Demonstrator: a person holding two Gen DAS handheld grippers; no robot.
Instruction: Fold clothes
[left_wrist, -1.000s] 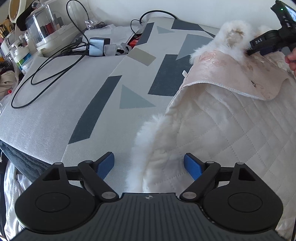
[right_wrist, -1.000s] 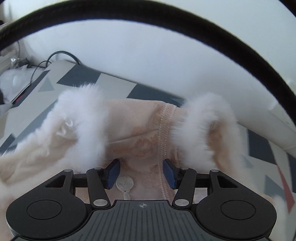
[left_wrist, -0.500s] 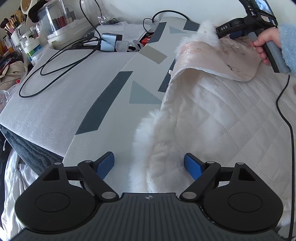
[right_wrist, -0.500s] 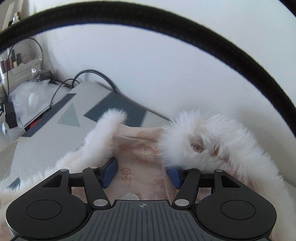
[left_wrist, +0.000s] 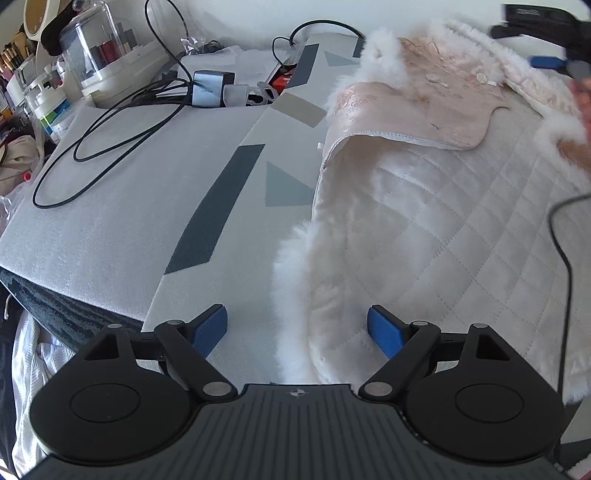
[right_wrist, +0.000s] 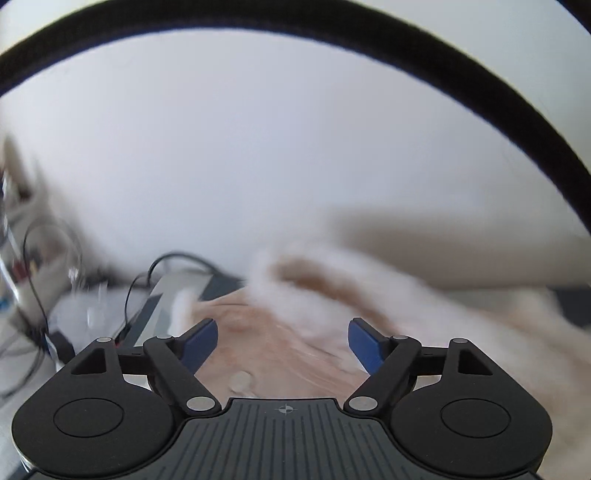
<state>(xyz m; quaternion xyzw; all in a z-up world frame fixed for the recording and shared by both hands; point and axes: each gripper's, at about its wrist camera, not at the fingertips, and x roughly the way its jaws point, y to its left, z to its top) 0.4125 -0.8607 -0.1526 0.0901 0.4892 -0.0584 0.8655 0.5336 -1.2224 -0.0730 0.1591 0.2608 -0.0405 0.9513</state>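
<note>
The left hand-held gripper (left_wrist: 297, 326) stands wide, its blue pads apart over the near fur-trimmed hem of the garment (left_wrist: 424, 221); nothing is pinched between them. The white fur edge runs up between the pads toward 12 o'clock, with the quilted cream lining spreading to 2 o'clock. At 1 o'clock a pink brocade flap (left_wrist: 417, 107) lies folded back over the lining, its buttons showing. The garment rests on a grey bed cover (left_wrist: 229, 206) with dark geometric patches, which fills the view from 9 to 12 o'clock. Black cables (left_wrist: 110, 147) loop at 10 o'clock, a grey charger (left_wrist: 212, 88) beyond them, and clear storage boxes (left_wrist: 99, 55) at 11 o'clock.

The right hand-held gripper (right_wrist: 282, 341) is opening, its pads clear of the cloth; the blurred pink garment lies under and ahead of them, not gripped. In the left wrist view it sits at 1 o'clock, far corner. A black cord (right_wrist: 332, 51) arcs overhead, with a white wall (right_wrist: 277, 166) beyond.
</note>
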